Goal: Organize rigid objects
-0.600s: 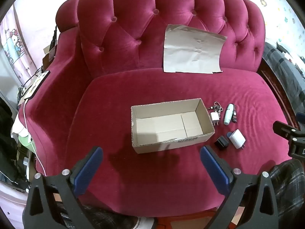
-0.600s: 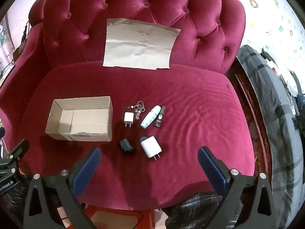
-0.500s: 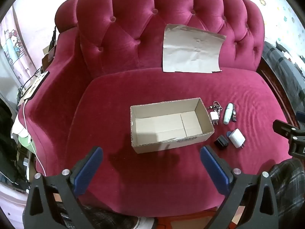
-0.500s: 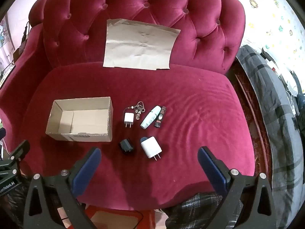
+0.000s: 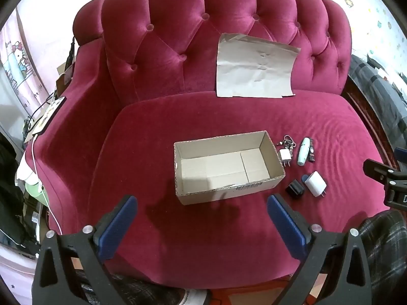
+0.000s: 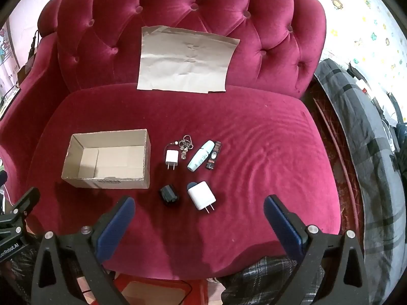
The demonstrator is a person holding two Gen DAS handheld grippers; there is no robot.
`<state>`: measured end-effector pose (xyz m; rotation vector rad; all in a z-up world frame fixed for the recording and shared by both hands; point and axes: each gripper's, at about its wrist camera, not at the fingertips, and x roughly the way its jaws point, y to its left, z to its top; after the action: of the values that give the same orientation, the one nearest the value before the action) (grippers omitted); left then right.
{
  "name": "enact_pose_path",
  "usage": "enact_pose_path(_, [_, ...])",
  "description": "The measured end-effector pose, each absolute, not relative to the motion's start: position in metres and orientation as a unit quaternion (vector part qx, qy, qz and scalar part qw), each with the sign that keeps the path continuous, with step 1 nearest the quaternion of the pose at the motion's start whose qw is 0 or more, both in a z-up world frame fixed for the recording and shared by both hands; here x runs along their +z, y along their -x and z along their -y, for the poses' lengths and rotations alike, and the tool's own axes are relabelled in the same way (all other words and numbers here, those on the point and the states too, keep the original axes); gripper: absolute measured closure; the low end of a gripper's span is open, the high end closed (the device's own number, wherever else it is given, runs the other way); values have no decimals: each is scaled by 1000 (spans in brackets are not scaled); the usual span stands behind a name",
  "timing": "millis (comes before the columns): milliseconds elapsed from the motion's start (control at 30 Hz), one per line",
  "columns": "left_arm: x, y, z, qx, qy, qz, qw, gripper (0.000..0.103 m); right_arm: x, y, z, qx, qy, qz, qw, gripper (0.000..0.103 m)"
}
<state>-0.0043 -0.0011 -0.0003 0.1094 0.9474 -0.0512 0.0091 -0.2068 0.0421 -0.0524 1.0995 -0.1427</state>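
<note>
An empty open cardboard box [image 5: 272,162] [image 6: 76,150] sits on the red velvet sofa seat. Right of it lie a small white charger [image 6: 171,158] [image 5: 285,155], a key ring [image 6: 185,144], a pale green tube [image 6: 200,155] [image 5: 303,151], a small black tube [image 6: 213,155], a black adapter [image 6: 168,193] [image 5: 295,189] and a larger white charger [image 6: 201,194] [image 5: 315,184]. My left gripper [image 5: 201,216] is open and empty, near the seat's front edge before the box. My right gripper [image 6: 199,216] is open and empty, just in front of the two adapters.
A sheet of brown paper [image 6: 184,59] leans on the tufted backrest. A dark plaid blanket [image 6: 366,137] lies to the right of the sofa. Cables and clutter [image 5: 33,137] sit past the left armrest. Plaid-clad knees [image 6: 267,269] show below the seat edge.
Both views have shifted only slightly; the scene sits marginally lower in the frames. Nothing was taken hold of or moved.
</note>
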Motion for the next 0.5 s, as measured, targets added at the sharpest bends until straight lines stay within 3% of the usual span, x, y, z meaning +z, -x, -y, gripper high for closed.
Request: enact_pose_path(500, [4, 2, 2, -29, -56, -455, 888, 0, 45, -9, 206, -69, 22, -519, 852, 0])
